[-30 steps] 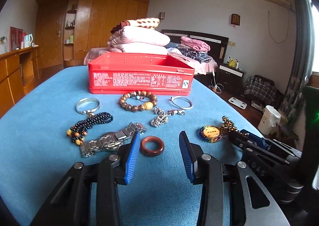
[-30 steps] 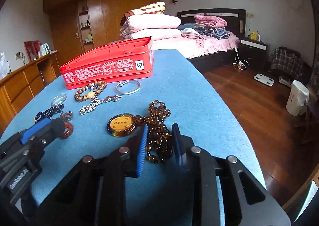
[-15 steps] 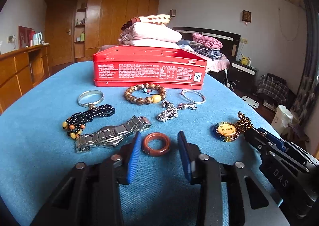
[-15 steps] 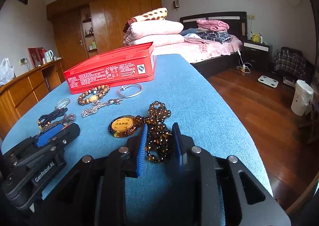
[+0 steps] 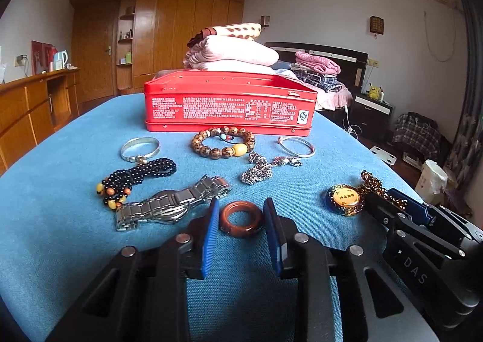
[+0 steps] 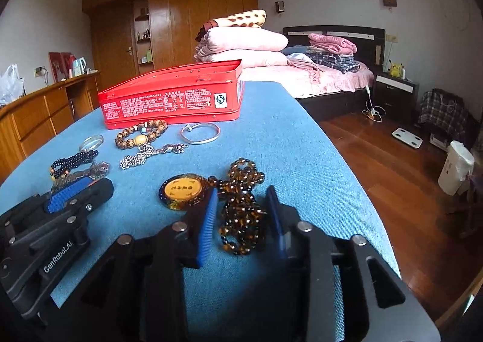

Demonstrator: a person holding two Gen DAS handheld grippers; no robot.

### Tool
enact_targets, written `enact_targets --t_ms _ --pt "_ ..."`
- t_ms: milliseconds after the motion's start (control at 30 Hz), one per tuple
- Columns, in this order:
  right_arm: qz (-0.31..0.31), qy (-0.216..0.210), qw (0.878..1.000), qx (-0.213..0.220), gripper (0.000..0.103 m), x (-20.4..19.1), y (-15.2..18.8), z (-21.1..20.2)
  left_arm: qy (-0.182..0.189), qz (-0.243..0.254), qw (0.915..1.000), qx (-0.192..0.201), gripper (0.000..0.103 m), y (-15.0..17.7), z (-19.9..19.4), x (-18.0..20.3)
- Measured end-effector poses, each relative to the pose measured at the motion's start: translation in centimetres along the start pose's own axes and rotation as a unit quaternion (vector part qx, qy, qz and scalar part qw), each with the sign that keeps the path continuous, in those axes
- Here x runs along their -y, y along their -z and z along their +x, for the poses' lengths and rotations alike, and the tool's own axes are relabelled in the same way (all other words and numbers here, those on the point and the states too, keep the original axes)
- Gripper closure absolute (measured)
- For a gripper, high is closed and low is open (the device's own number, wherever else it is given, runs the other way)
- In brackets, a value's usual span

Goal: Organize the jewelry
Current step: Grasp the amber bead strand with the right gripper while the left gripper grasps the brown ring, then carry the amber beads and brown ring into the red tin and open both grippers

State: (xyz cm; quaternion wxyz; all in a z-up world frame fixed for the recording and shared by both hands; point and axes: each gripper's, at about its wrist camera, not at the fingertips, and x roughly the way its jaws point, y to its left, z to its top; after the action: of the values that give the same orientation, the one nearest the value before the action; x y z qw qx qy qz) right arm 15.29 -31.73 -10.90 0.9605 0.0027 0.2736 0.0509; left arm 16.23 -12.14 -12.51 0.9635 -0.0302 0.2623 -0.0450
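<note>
An open red tin box stands at the far end of a blue-covered table. My left gripper is open, its blue pads on either side of a brown ring that lies on the cloth. My right gripper is open around the amber bead necklace with its round gold pendant. The right gripper also shows in the left wrist view, and the left gripper in the right wrist view.
On the cloth lie a metal watch, a black bead bracelet, a silver bangle, a wooden bead bracelet, a silver chain and a thin silver bangle. The table's right edge drops to a wooden floor.
My left gripper has moved forward and narrowed so the brown ring now sits between its pads. The right gripper has stayed around the amber necklace.
</note>
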Motion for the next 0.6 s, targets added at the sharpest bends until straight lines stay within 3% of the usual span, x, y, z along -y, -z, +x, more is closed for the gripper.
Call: enact_targets --t_ms 333,600 --pt "0.022 -0.027 0.999 0.004 0.083 0.2 -0.4 -1.5 0.009 -0.012 0.9999 -0.002 0.074 -0.3 -0.2 -0.4" --pt "0.015 -0.032 0.999 0.030 0.084 -0.7 -1.9 -3.5 0.007 -0.015 0.9995 0.027 0.074 -1.6 -1.8 -1.2"
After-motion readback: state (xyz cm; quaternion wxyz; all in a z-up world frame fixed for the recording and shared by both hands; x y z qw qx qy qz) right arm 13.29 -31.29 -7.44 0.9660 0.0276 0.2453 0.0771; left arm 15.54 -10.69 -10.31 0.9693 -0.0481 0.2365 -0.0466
